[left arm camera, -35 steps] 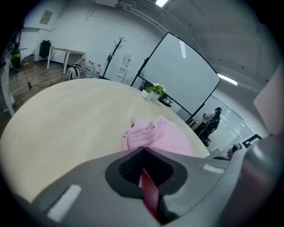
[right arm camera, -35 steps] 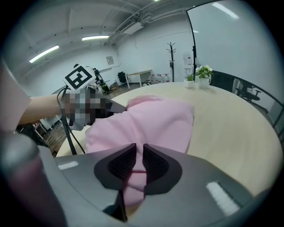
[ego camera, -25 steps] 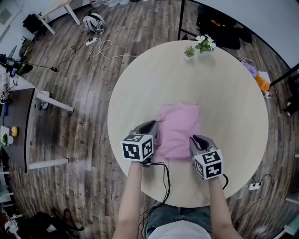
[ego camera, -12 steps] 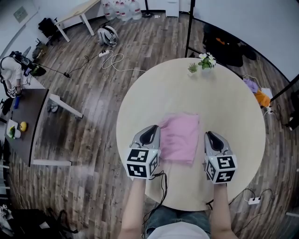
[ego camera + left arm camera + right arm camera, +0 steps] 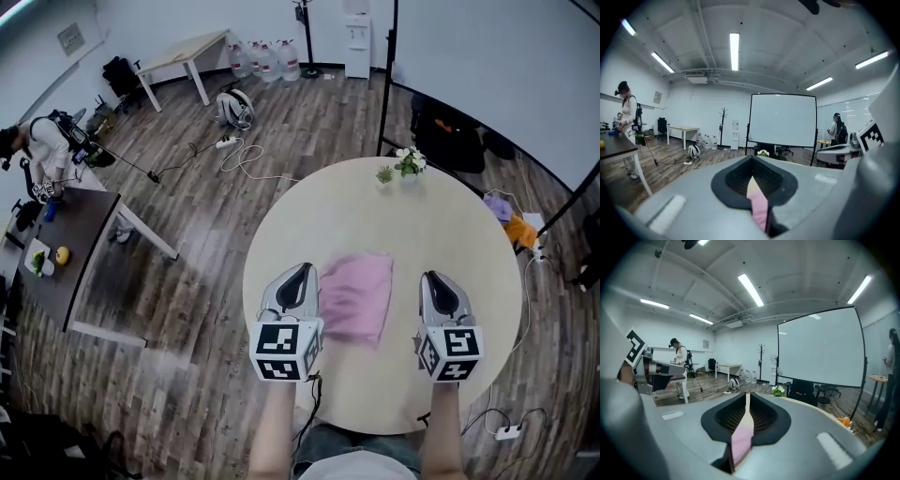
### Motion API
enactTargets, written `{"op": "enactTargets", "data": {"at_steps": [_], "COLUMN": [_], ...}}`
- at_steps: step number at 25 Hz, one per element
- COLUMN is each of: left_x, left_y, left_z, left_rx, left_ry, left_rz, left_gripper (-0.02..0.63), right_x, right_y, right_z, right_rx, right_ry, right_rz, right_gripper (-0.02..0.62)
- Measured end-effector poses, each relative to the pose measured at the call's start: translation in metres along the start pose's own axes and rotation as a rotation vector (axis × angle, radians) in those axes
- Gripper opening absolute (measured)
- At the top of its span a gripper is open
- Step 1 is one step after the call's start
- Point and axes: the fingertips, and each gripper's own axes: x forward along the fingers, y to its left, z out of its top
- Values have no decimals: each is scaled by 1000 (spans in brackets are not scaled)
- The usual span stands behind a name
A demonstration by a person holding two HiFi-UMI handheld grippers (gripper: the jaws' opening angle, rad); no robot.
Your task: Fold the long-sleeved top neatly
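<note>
Pink folded top (image 5: 356,295) mid tabletop (image 5: 450,216), well inside rim. Left claw (image 5: 300,272) pinched together, empty; right claw (image 5: 436,278) just closing, empty; both flank top.

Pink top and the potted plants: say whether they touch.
Apart. The head view shows the folded pink top near the middle of the table and the potted plants at its far edge, with bare tabletop between them.
</note>
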Motion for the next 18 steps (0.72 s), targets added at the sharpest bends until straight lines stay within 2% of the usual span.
{"op": "enactTargets", "data": {"at_steps": [9,18], "left_x": [-44,-76], "left_y": [-11,-17], "left_z": [31,48], "left_rx": [51,61], "left_ry": [-77,-121], "left_rz": [72,105], "left_gripper": [3,3], "right_x": [-39,-66], "right_y": [5,10], "right_z": [44,54], "right_rx": [-19,2], "right_ry": [-117,-164], "right_rz": [0,10], "right_gripper": [46,44]}}
